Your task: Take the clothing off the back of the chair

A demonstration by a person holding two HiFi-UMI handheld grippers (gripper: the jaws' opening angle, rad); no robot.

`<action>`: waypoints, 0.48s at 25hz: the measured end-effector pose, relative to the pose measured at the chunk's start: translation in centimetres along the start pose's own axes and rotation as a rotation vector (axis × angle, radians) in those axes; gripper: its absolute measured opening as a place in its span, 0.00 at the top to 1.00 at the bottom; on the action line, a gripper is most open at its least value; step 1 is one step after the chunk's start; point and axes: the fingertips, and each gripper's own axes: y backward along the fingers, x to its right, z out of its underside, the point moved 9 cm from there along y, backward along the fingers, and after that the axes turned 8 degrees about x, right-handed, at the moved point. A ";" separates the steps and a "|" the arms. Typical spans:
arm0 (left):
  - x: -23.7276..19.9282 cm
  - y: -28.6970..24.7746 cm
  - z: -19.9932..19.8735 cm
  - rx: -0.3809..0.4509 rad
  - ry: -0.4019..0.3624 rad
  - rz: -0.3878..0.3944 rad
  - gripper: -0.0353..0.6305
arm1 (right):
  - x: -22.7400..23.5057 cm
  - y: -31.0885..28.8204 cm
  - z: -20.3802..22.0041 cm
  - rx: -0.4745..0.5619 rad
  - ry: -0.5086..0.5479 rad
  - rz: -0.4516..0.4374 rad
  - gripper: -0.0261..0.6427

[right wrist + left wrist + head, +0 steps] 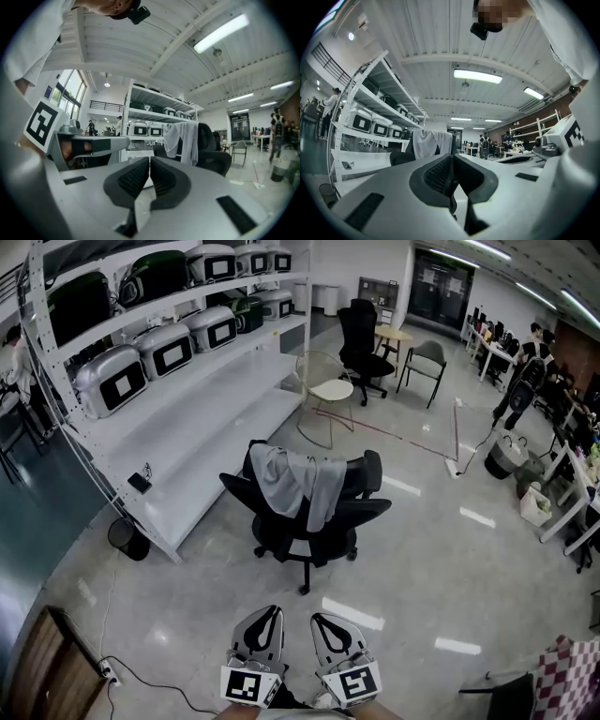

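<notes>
A grey garment [298, 483] hangs draped over the back of a black office chair [309, 517] in the middle of the floor. It also shows ahead as the grey garment [432, 144] in the left gripper view and the grey garment [183, 139] in the right gripper view. My left gripper [268, 617] and right gripper [323, 622] are side by side at the bottom of the head view, well short of the chair. Both point level toward it. The left gripper [452, 165] is shut with nothing in it. The right gripper [149, 169] is shut and empty too.
A long white shelving rack [178, 399] with grey and dark appliances runs along the left. A wire chair [323, 395], a second black office chair [361, 348] and a small table stand beyond. A black bin [127, 538] and a floor cable [141, 676] lie at lower left. Desks and people fill the far right.
</notes>
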 end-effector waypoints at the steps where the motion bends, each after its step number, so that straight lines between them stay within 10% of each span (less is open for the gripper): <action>1: -0.5 -0.7 0.1 0.002 0.001 0.009 0.91 | 0.3 -0.7 0.1 -0.001 -0.001 0.008 0.94; 12: -8.1 -6.9 0.4 0.019 0.039 0.069 0.91 | 1.1 -9.9 -0.2 -0.005 0.024 0.051 0.94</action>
